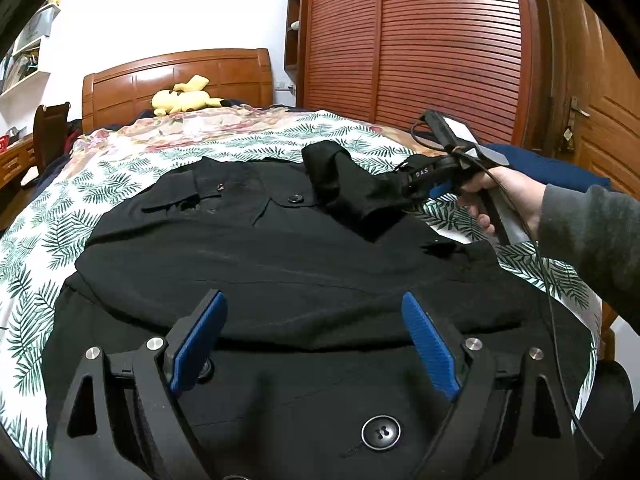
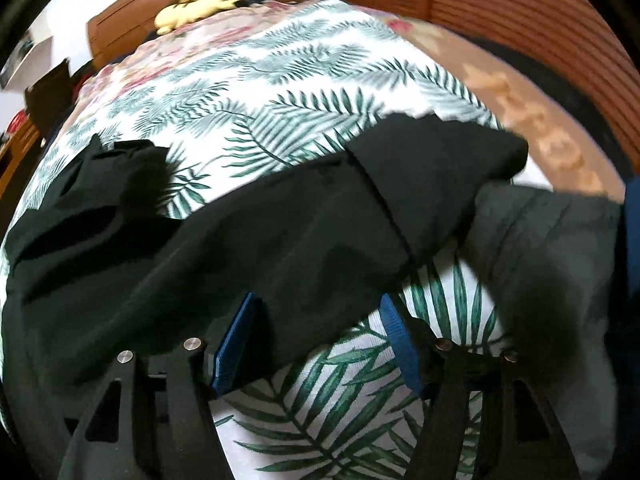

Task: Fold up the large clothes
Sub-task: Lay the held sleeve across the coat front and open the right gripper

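Note:
A large black buttoned shirt (image 1: 248, 256) lies spread on the leaf-print bedspread (image 1: 52, 216). My left gripper (image 1: 314, 308) is open and empty, low over the shirt's lower front near a big button (image 1: 381, 432). In the left wrist view my right gripper (image 1: 394, 188) reaches from the right, with the shirt's right sleeve (image 1: 344, 184) lifted and draped at its tip. In the right wrist view the right gripper (image 2: 316, 312) has its blue pads (image 2: 236, 344) wide apart and the black sleeve (image 2: 320, 240) hangs across them, blurred.
A yellow plush toy (image 1: 182, 98) lies by the wooden headboard (image 1: 176, 76). A slatted wooden wardrobe (image 1: 420, 40) and a door (image 1: 600, 120) stand at the right. A chair (image 1: 50, 132) and desk stand left of the bed. My grey-sleeved arm (image 1: 592, 240) reaches in from the right.

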`<state>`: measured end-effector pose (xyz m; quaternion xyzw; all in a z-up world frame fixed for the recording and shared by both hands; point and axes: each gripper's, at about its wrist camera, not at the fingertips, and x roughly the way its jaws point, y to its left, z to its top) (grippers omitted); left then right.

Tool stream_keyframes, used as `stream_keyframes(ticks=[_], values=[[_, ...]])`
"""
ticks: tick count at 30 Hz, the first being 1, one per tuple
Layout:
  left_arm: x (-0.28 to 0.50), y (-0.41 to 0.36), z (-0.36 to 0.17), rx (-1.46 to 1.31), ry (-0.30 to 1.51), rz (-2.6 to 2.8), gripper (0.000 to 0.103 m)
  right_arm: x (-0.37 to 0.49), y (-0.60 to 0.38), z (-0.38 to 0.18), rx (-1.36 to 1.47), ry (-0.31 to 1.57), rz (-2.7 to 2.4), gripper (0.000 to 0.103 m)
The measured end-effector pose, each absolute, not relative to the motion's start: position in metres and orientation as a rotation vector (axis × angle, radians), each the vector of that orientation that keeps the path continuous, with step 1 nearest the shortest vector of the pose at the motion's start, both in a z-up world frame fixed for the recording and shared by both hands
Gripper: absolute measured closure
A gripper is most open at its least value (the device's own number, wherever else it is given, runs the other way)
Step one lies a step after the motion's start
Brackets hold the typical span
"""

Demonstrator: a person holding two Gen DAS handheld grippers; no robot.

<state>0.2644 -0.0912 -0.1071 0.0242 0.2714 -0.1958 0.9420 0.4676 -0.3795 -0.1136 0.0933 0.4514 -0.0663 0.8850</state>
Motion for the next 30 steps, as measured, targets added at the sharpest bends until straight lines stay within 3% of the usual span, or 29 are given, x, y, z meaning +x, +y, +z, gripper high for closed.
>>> stream_keyframes(ticks=[7, 17, 19, 20, 21, 22, 30], values=[[0.264, -0.092, -0.107, 0.051, 0.554, -0.400, 0.014, 0.476, -0.388, -0.119, 0.214, 0.991, -0.137, 0.024], [0.264, -0.093, -0.106, 0.057, 0.551, -0.400, 0.014, 0.489, -0.382, -0.120, 0.138, 0.973, -0.150, 0.024], [0.264, -0.093, -0.106, 0.057, 0.551, -0.400, 0.014, 0.489, -0.375, -0.117, 0.109, 0.951, -0.113, 0.055], [0.263, -0.093, -0.106, 0.057, 0.551, -0.401, 0.014, 0.491, -0.371, -0.117, 0.082, 0.953, -0.095, 0.065], [0.263, -0.094, -0.106, 0.057, 0.550, -0.401, 0.014, 0.492, -0.367, -0.118, 0.061, 0.965, -0.080, 0.083], [0.262, -0.094, -0.106, 0.057, 0.549, -0.401, 0.014, 0.491, -0.363, -0.118, 0.043, 0.970, -0.073, 0.092], [0.255, -0.094, -0.102, 0.072, 0.531, -0.397, 0.014, 0.453, -0.329, -0.075, -0.096, 0.814, -0.054, 0.097]])
